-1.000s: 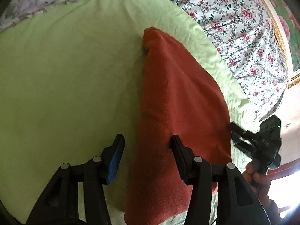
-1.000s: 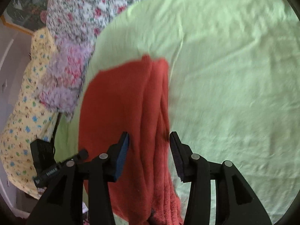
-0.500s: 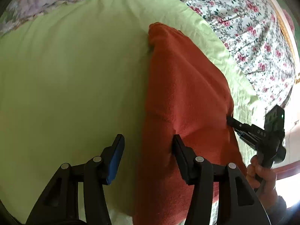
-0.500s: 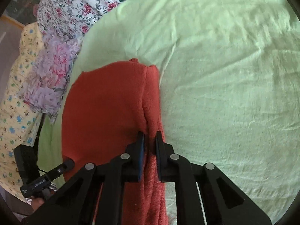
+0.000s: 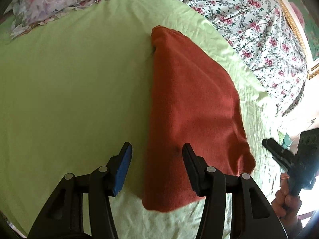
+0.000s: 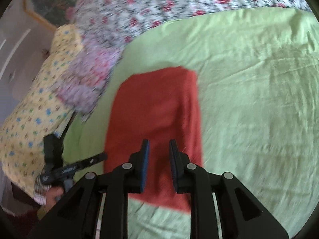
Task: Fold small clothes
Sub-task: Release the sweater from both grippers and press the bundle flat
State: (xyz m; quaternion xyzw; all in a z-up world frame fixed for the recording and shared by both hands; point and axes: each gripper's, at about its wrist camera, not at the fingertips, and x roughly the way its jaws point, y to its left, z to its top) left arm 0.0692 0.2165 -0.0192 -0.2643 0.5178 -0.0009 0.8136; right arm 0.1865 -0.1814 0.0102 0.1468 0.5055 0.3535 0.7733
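Note:
A rust-red knitted garment (image 5: 191, 107) lies folded into a long strip on the light green sheet (image 5: 69, 91). It also shows in the right wrist view (image 6: 155, 107). My left gripper (image 5: 157, 155) is open and empty, hovering over the garment's near left edge. My right gripper (image 6: 159, 151) is partly open with a narrow gap, empty, just above the garment's near end. The right gripper shows at the far right of the left wrist view (image 5: 287, 157). The left gripper shows at the lower left of the right wrist view (image 6: 73, 165).
A floral bedspread (image 5: 249, 20) lies beyond the green sheet. A pale floral pillow (image 5: 59, 2) sits at the far left. A yellow patterned cloth (image 6: 35, 107) and a lilac floral cloth (image 6: 87, 79) lie at the bed's left side.
My right gripper shut on the garment's edge, then let go and lifted back. The garment now lies flatter, as a neater folded strip. My left gripper stayed open.

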